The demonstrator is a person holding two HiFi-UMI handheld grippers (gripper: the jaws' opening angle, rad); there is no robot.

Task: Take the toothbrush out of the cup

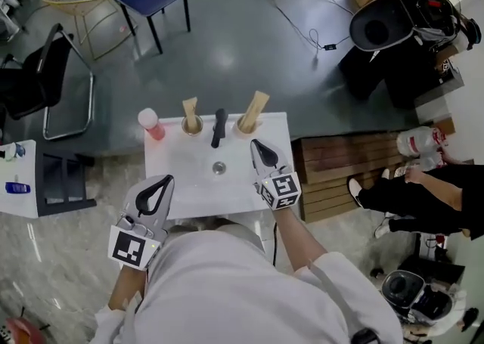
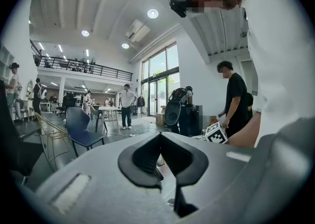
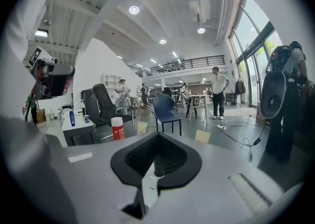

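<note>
well, left gripper (image 1: 167, 179), right gripper (image 1: 255, 143) closed

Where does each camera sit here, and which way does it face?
Head view: on the person's head, looking steeply down at the white table; the torso, left gripper and right gripper show.
Left gripper view: on the left gripper, about level over its shut jaws into the hall; the person's forearm and the right gripper's marker cube show at right.
Right gripper view: on the right gripper, about level over its shut jaws toward the red bottle; torso edge at left.
Shared: both gripper views catch the blue chair.
</note>
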